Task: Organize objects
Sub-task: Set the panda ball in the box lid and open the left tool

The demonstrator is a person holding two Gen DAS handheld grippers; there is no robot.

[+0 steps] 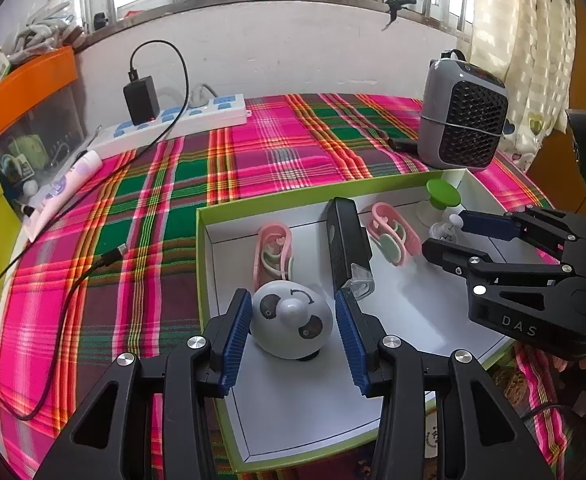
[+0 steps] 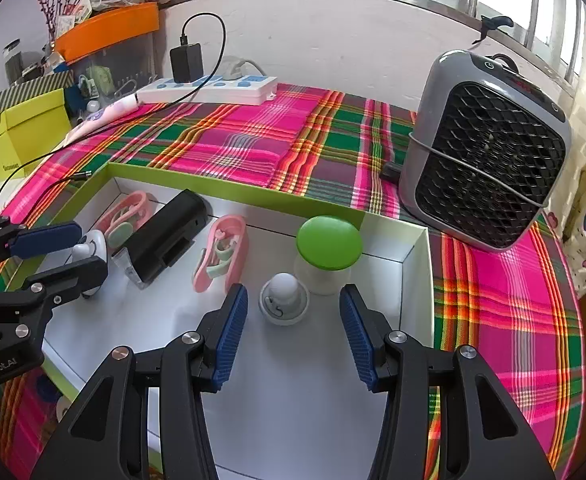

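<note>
A shallow white box with a green rim (image 1: 203,248) (image 2: 229,189) lies on the plaid cloth. In it my left gripper (image 1: 293,300) (image 2: 91,250) is shut on a white panda-faced ball (image 1: 291,326), which rests on the box floor. Behind it lie two pink clips (image 1: 273,252) (image 1: 393,234) and a black device with a clear end (image 1: 347,246) (image 2: 165,236). My right gripper (image 2: 293,300) (image 1: 443,232) stands open, a small white round piece (image 2: 283,300) untouched between its tips. A green-capped white mushroom shape (image 2: 329,240) stands just beyond it.
A grey fan heater (image 2: 489,152) (image 1: 463,116) stands on the cloth to the right of the box. A white power strip (image 2: 209,88) with a black charger and its cable (image 1: 73,280) lies at the back left. A yellow-green box (image 2: 21,132) sits far left.
</note>
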